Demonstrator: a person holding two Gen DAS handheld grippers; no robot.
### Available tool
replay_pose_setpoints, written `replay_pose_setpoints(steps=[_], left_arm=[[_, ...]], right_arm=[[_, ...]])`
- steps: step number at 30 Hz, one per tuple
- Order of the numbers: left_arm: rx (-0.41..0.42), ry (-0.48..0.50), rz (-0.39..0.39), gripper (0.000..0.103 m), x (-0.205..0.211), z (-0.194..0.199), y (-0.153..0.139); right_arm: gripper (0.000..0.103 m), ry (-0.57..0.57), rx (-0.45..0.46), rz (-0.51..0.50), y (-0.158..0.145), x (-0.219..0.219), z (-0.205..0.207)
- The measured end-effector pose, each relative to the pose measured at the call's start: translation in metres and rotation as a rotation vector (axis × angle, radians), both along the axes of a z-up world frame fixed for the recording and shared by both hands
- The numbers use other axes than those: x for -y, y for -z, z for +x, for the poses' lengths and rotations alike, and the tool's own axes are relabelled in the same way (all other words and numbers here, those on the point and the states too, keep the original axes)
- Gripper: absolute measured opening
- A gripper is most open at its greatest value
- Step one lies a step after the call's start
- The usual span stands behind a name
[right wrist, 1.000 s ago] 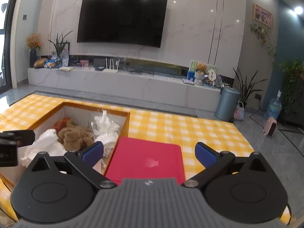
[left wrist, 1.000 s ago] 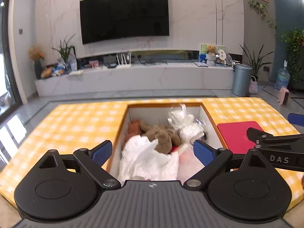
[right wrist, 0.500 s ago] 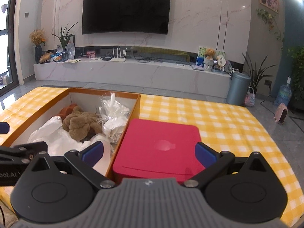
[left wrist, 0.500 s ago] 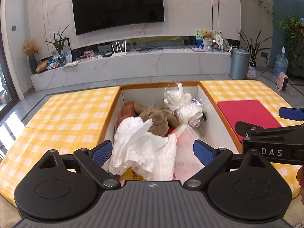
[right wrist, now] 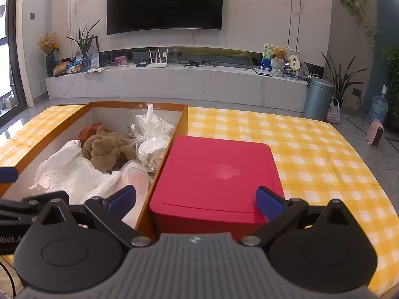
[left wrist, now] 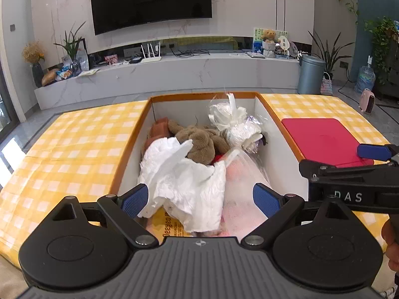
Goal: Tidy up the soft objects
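An open box with orange rim (left wrist: 129,147) (right wrist: 184,122) sits on a yellow checked table and holds soft things: a brown plush toy (left wrist: 202,142) (right wrist: 104,149), crumpled white paper or cloth (left wrist: 184,182) (right wrist: 69,174), a clear-wrapped white bundle with ribbon (left wrist: 237,127) (right wrist: 152,137) and a pinkish bag (left wrist: 242,186). My left gripper (left wrist: 200,200) hangs open over the box's near end, nothing between its fingers. My right gripper (right wrist: 197,200) is open above the near edge of a red lid (right wrist: 217,174) (left wrist: 324,139) lying right of the box.
The checked table (right wrist: 311,154) spreads bare to the right of the red lid and left of the box (left wrist: 62,154). Beyond it stand a marble TV bench (right wrist: 174,82), a grey bin (right wrist: 318,98) and floor plants. The right gripper's body (left wrist: 349,182) shows in the left wrist view.
Both grippers have moved forward and lower toward the box and red lid, which now look larger and nearer. Both stay open, and the box's contents have not shifted.
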State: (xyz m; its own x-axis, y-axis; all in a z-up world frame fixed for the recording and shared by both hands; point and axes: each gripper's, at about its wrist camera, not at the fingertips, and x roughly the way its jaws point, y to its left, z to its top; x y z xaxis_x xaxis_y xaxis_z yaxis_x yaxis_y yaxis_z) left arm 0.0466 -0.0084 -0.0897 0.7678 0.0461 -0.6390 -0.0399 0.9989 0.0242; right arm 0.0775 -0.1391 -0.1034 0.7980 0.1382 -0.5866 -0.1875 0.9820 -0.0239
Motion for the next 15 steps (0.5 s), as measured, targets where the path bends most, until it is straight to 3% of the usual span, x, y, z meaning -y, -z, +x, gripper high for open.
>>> replay_pose_setpoints(steps=[15], left_arm=[[0.004, 0.000, -0.009, 0.103, -0.0010, -0.0031, -0.0035]], right_arm=[[0.100, 0.025, -0.004, -0.003, 0.0005, 0.0044, 0.0022]])
